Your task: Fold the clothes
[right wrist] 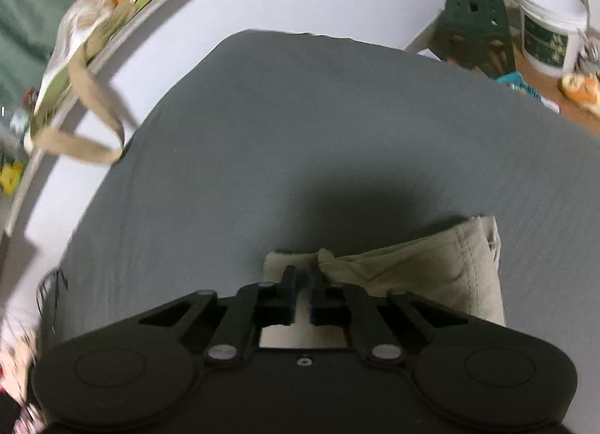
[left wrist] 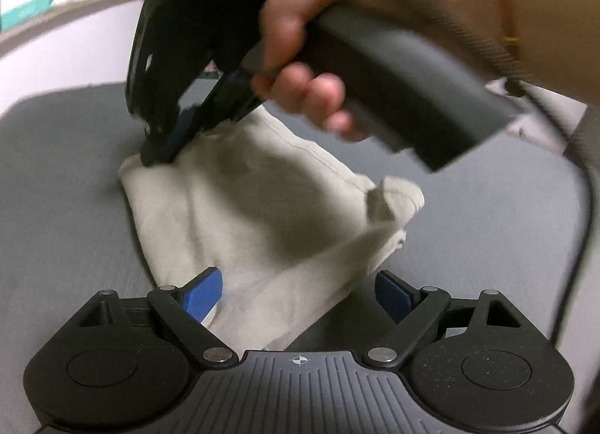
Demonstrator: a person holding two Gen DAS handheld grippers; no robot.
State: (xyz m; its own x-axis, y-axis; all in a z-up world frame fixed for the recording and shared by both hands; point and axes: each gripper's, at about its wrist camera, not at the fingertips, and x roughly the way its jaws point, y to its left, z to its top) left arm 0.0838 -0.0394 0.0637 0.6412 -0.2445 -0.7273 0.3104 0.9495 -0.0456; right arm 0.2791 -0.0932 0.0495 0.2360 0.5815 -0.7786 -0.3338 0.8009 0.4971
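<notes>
Grey sheeting is spread beneath a beige garment, lain part-folded; its far corner is pinched by the right gripper, fingers closed on cloth; the left gripper is held spread at the near edge, nothing gripped.

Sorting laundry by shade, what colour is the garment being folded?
Beige garment, plain, no pattern; clearest in the left wrist view.

Soft beige cloth garment, matt grey fabric cover (faintly ribbed), white plastic tub
</notes>
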